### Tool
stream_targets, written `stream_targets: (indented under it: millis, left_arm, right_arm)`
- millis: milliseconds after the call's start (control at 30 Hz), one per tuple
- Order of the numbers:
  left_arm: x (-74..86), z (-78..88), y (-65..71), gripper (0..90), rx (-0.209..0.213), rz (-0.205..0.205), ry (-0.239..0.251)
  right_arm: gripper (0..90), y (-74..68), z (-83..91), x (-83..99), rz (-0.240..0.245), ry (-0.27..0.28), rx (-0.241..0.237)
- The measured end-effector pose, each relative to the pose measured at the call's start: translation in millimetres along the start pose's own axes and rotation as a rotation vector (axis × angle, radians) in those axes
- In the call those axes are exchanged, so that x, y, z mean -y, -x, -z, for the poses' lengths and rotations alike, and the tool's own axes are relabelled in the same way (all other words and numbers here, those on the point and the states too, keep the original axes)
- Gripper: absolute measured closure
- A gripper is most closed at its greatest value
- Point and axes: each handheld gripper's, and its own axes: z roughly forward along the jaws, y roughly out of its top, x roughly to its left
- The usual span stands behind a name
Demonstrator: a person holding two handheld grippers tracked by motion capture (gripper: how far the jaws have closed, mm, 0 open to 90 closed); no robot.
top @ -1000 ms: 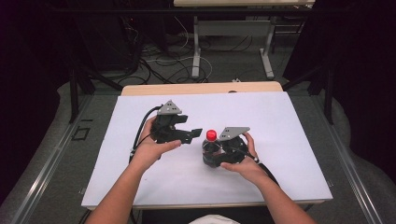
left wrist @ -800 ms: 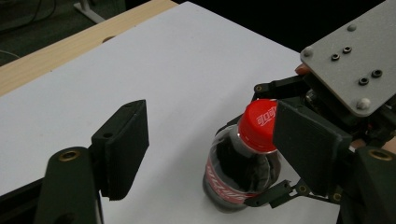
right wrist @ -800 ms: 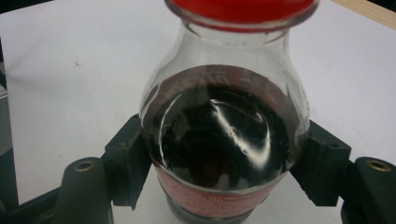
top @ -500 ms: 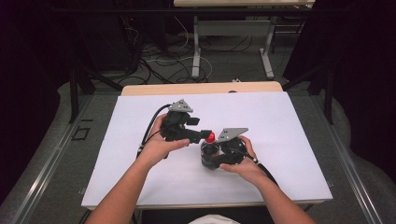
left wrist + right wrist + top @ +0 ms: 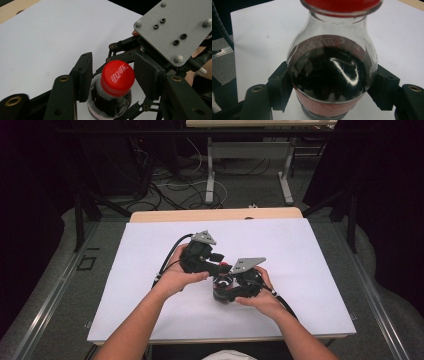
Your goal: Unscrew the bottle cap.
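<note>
White Chinese Coca-Cola script on the red cap.

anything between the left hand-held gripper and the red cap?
Nothing visible. The red cap sits between the two pads of the left hand-held gripper, with gaps on both sides. The right hand-held gripper clamps the bottle lower down.

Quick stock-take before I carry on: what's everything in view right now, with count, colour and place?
Bottle: one, clear with dark drink and a red label, upright near the middle of the sheet.
Cap: one, red with white lettering, on the bottle.
Sheet: one, white, covering the table.
Table: one, light wood, its far edge showing past the sheet.
Cables: several, light and dark, on the floor beyond.
Left gripper: one, black; jaws have just been closing, cap between them, gaps on both sides.
Right gripper: one, black; jaws clamped on the bottle's body.
Forearms: two, entering from below.
</note>
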Motion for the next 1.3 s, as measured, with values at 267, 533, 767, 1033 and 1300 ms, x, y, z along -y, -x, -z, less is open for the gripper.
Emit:
stream_targets:
  millis: [267,533,767,1033,1300]
  left_arm:
    - [-2.0,-1.1,2.2,59.1,0.04,-0.027,-0.024]
    - [-1.8,0.3,1.8,61.2,0.049,-0.048,-0.046]
    - [-2.7,1.1,6.4,61.6,0.011,-0.029,-0.061]
    - [-6.0,-2.6,16.6,61.7,-0.089,0.035,-0.034]
    - [-8.4,-5.4,25.6,61.8,-0.201,0.122,-0.008]
  right_arm:
    - [29.4,-2.2,-0.2,-0.1,0.009,0.008,-0.027]
    - [29.4,-4.4,-1.2,-0.1,0.009,0.009,-0.029]
    - [29.5,-5.2,-1.7,-0.2,0.009,0.009,-0.021]
    - [29.6,-5.3,-0.4,-1.0,-0.005,0.023,0.008]
    - [29.7,-5.8,0.6,-1.5,-0.031,0.034,0.056]
